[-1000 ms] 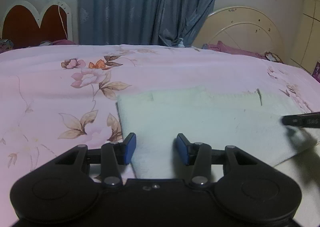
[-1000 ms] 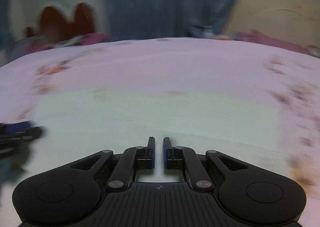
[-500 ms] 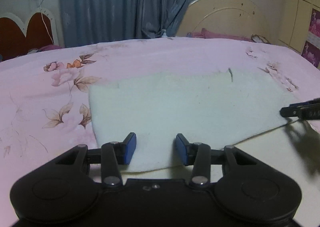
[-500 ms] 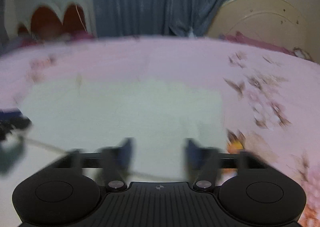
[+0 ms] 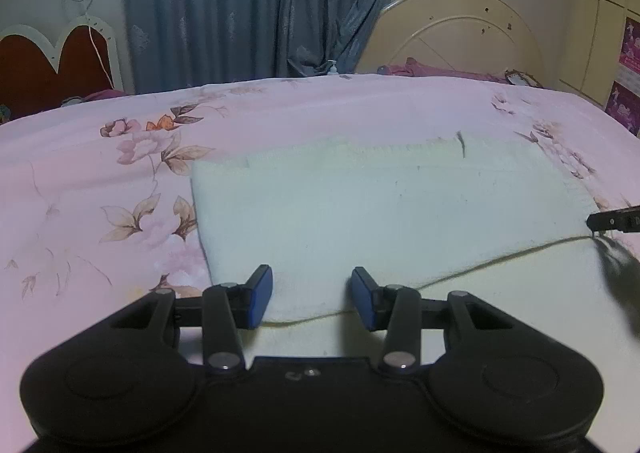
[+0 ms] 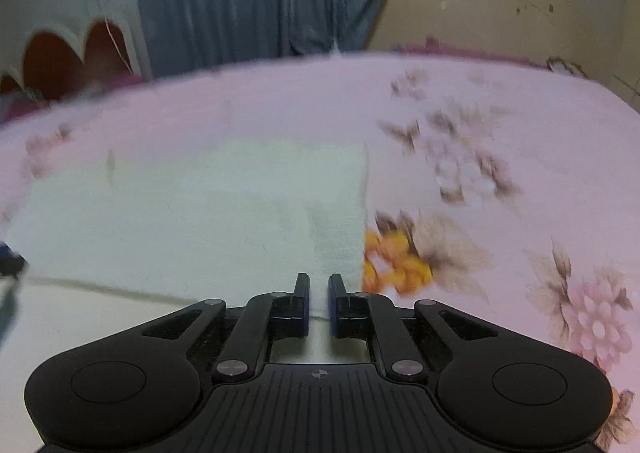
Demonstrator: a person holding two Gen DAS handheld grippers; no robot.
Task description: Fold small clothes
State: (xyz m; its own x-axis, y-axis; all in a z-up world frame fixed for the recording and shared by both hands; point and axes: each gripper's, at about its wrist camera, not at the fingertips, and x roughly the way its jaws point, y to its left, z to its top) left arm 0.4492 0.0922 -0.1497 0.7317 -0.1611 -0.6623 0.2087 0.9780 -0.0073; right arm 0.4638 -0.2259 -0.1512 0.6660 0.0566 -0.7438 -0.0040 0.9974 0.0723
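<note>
A cream-white cloth (image 5: 380, 213) lies flat on the pink floral bedsheet (image 5: 100, 173), with a folded layer whose near edge runs across it. My left gripper (image 5: 312, 297) is open, its blue pads over the cloth's near left corner, holding nothing. My right gripper (image 6: 319, 293) has its jaws nearly together over the near right corner of the cloth (image 6: 200, 213); the view is blurred and I cannot tell if cloth is pinched. The right gripper's tip shows in the left wrist view (image 5: 616, 221) at the cloth's right edge.
Blue curtains (image 5: 248, 5) hang behind the bed. A red heart-shaped headboard (image 5: 52, 61) stands at far left and a cream arched headboard (image 5: 460, 37) at far right. A pink pillow (image 5: 440, 71) lies at the far edge.
The right gripper closed from wide open to nearly shut and shifted toward the cloth's right corner. The left gripper stayed open and moved slightly over the near left corner.
</note>
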